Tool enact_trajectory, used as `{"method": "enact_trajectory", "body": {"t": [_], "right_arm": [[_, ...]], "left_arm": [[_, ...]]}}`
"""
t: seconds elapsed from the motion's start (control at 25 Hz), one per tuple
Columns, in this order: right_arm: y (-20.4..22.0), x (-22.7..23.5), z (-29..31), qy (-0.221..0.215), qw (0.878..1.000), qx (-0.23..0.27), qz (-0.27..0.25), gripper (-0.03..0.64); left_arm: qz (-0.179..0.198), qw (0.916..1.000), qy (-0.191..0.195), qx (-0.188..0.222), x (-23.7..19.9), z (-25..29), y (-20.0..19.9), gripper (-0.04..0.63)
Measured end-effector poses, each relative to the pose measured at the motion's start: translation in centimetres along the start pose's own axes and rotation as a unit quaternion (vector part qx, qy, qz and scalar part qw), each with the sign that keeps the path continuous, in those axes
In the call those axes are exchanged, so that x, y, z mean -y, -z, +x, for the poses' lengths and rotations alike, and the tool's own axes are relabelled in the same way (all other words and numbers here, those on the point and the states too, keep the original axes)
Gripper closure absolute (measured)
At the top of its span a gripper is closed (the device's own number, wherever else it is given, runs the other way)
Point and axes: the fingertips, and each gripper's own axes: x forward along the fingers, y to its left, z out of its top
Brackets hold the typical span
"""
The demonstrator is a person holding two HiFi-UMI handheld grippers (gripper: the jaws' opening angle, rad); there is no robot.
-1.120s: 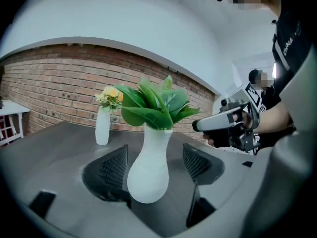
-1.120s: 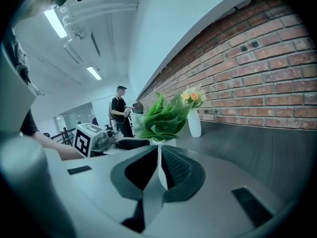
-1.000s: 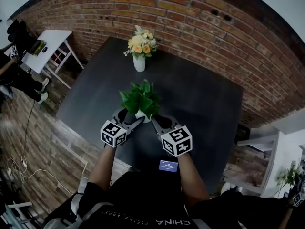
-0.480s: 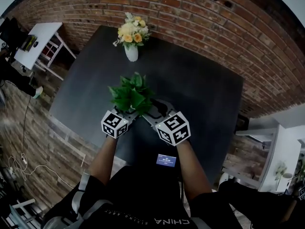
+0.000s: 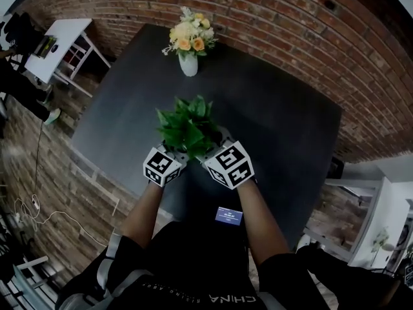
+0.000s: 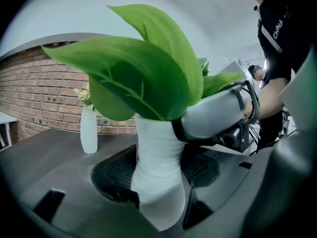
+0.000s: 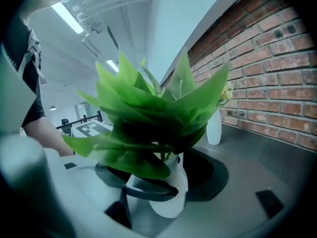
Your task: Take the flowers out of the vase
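A white vase [image 6: 157, 175] with broad green leaves [image 5: 187, 129] stands near the front of the dark table [image 5: 277, 134]. My left gripper [image 5: 175, 152] reaches in from the left. Its jaws are closing with the vase's base between them, and a dark gap still shows at the right pad [image 6: 200, 170]. My right gripper [image 5: 210, 150] comes in from the right, its jaws opening wide around the vase [image 7: 171, 195], not pressing on it. The leaves hide both sets of fingertips in the head view. A second white vase [image 5: 188, 64] with yellow and cream flowers [image 5: 189, 36] stands at the table's far edge.
A brick wall [image 5: 271, 18] runs behind the table. A white side table [image 5: 61, 37] stands at the far left, with a person next to it. The table's front edge is close under my arms.
Both grippers have moved in closer to the leafy vase, and their fingers are now tucked under the leaves. The right gripper has shifted further than the left.
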Motion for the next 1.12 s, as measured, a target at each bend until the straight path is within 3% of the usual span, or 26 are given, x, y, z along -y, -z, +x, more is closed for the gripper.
{"method": "enact_trajectory", "body": {"t": [0.44, 0.96, 1.12], "right_arm": [[-0.5, -0.4, 1.9, -0.026, 0.999, 0.005, -0.026, 0.354], [-0.6, -0.2, 1.5, -0.001, 0.998, -0.003, -0.059, 0.354], [-0.9, 0.0, 1.0, -0.008, 0.999, 0.004, -0.047, 0.354]], "left_arm": [[0.000, 1.0000, 0.004, 0.000, -0.3, 0.0, 0.0, 0.324], [0.015, 0.9998, 0.010, -0.002, 0.0, 0.3, -0.4, 0.325], [0.018, 0.9997, 0.019, -0.002, 0.2, 0.5, -0.5, 0.325]]}}
